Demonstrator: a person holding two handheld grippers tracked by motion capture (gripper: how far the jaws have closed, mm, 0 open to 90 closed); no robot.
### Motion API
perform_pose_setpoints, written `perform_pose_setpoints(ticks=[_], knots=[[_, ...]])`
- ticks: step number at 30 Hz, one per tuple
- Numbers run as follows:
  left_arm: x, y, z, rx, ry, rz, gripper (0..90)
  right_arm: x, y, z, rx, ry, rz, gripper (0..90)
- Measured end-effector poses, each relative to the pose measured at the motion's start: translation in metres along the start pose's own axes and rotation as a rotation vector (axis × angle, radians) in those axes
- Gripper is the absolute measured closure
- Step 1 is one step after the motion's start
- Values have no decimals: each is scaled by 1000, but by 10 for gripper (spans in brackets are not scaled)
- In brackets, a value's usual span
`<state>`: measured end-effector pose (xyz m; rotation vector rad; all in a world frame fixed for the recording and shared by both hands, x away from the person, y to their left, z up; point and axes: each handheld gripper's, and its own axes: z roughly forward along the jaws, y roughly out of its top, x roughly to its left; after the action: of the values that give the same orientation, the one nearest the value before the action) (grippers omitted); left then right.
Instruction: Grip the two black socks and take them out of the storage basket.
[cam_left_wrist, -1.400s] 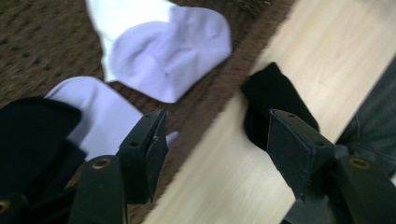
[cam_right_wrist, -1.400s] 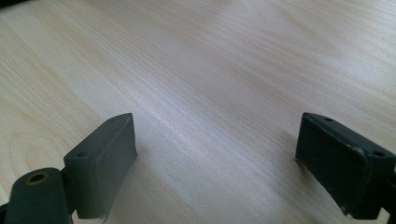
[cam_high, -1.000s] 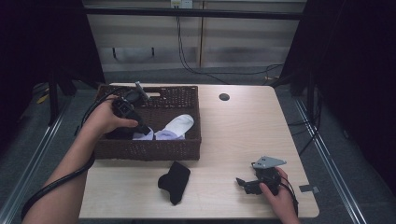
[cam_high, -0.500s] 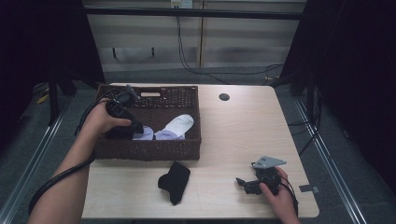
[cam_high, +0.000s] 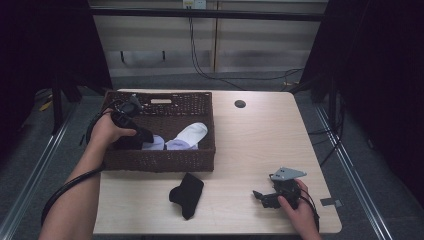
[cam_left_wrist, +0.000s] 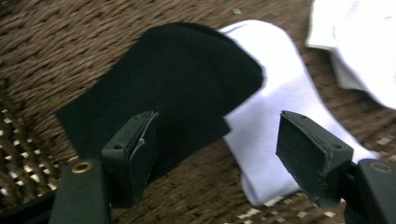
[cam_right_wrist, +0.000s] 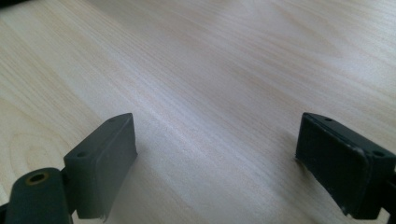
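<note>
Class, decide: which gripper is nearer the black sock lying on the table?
Right. The right gripper rests beside the black sock on the table; the left gripper is inside the basket beyond it.

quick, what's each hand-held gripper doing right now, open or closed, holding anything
Left hand-held gripper: open, holding nothing, over the black sock in the basket.
Right hand-held gripper: open, empty, over the table.

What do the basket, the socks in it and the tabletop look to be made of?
Basket: dark brown woven wicker or rattan, judging by the plaited strands seen up close.
Black sock and white sock: soft knit fabric, matte, lying limp; the fibre is unclear.
Table: pale wood or wood-look laminate with visible grain and a slight sheen.
</note>
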<state>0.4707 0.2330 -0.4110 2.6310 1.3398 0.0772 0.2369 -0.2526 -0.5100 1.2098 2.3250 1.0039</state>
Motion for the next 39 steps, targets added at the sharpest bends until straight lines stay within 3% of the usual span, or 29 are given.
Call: perform_pose_setpoints(ticks=[4, 10, 12, 19, 23, 28, 33, 39], knots=[[6, -2, 7, 29, 17, -6, 299, 0, 0, 0, 0, 0, 0, 116], [10, -1, 17, 43, 7, 0, 308, 0, 0, 0, -2, 1, -3, 116], [10, -1, 18, 46, 18, 9, 338, 0, 0, 0, -2, 1, -3, 116], [18, -3, 16, 46, 36, -30, 384, 0, 0, 0, -2, 1, -3, 116], [20, -6, 19, 71, 47, -18, 422, 0, 0, 0, -2, 1, -3, 116], [24, -5, 25, 113, 54, -29, 555, 0, 0, 0, -2, 1, -3, 116], [25, -5, 26, 150, 21, -61, 884, 0, 0, 0, -3, 1, -3, 116], [23, -4, 12, 143, -27, -83, 900, 0, 0, 0, -2, 1, -3, 116]])
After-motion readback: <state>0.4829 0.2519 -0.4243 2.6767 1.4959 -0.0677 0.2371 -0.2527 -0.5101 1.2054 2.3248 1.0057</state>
